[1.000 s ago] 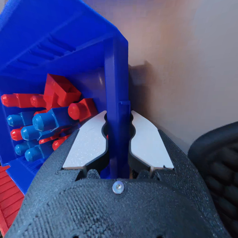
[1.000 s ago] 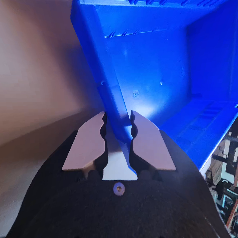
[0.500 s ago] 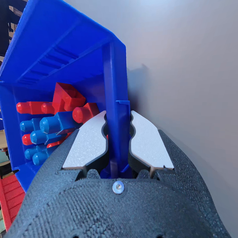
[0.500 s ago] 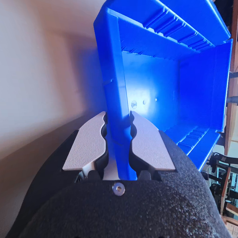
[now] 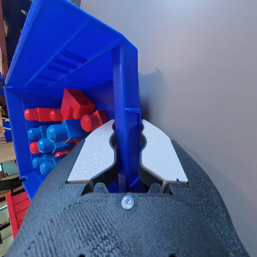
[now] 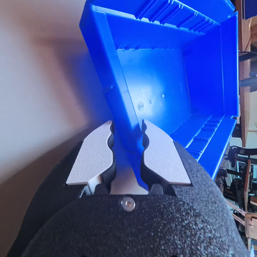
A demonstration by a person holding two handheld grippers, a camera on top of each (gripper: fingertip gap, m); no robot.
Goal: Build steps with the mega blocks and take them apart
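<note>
- Pale grey wall fills the 3 o'clock half of the left wrist view; a red ribbed plastic bin peeks in at 8 o'clock.
- Left gripper: its white textured fingers are closed on the side wall of the glossy blue plastic storage bin, one inside and one outside. That wall runs straight ahead toward 12 o'clock.
- The bin's mouth faces the camera, so it looks tipped off level.
- Red and blue hard plastic mega blocks lie heaped inside the bin at 9 to 10 o'clock of the fingertips, round studs pointing toward the camera. One red block shows its hollow underside.
- Smooth bin floor and smooth blocks should slide readily, I judge.

- Blurred cream wall takes the 9 o'clock side of the right wrist view; dark, cluttered room furniture sits at 3 to 4 o'clock.
- Right gripper: its white fingers straddle another wall of the same bin. The 3 o'clock finger touches it; a pale gap shows beside the other, so full clamping is uncertain.
- That wall leans toward 11 o'clock. The interior opens toward 1 o'clock, bare here, with ribbed slots along both long sides.
- No blocks show in this view.

- The coming move likely turns on tilt: both grippers hold opposite sides, and the left is nearer the blocks. Tipping further should spill them out for building; none are stacked yet.
</note>
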